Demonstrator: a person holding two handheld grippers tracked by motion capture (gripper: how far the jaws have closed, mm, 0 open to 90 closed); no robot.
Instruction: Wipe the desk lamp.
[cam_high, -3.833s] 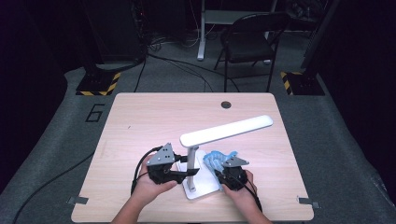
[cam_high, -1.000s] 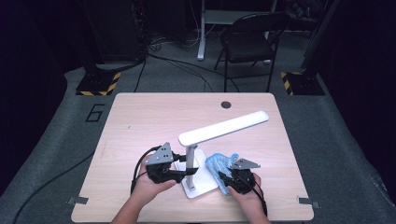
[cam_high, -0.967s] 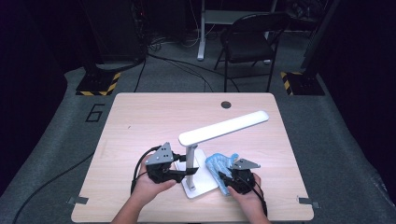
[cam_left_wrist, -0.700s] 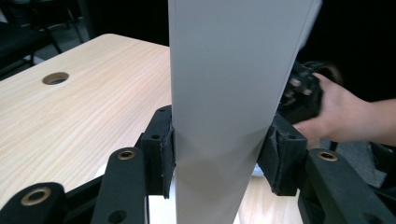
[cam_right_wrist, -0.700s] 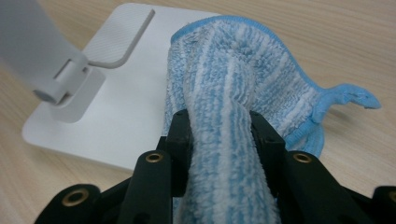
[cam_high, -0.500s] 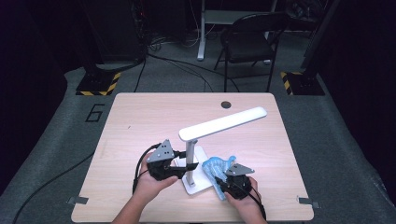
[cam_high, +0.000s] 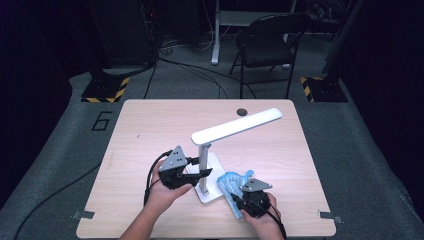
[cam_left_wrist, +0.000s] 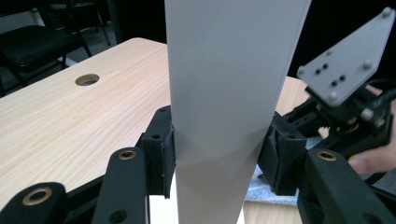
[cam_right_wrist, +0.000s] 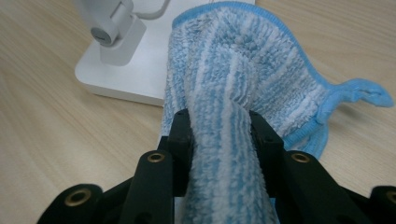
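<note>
**High view: cloth lying right of the lamp base, post standing between the two grippers**

High view is showing the left gripper (cam_high: 202, 173) pinching the lamp's upright post (cam_high: 204, 165), so the lamp (cam_high: 235, 127) is being held steady on the table (cam_high: 150, 125). In the left gripper view both pads are pressing on the flat sides of the post (cam_left_wrist: 224, 93).

The right gripper (cam_high: 239, 197) is clamping a blue cloth (cam_high: 234, 182); in the right gripper view the cloth (cam_right_wrist: 233, 93) is bunched between the jaws and its free part is spreading forward, partly over the white base (cam_right_wrist: 135, 70).

The relation that matters: the base (cam_high: 212, 187) is lying just left of the cloth, touching it, and the post is rising beyond. The right hand is the nearer one for wiping. The lamp head is running long toward the far right, above and well apart from the cloth, so a wipe there would probably need a lift.
</note>
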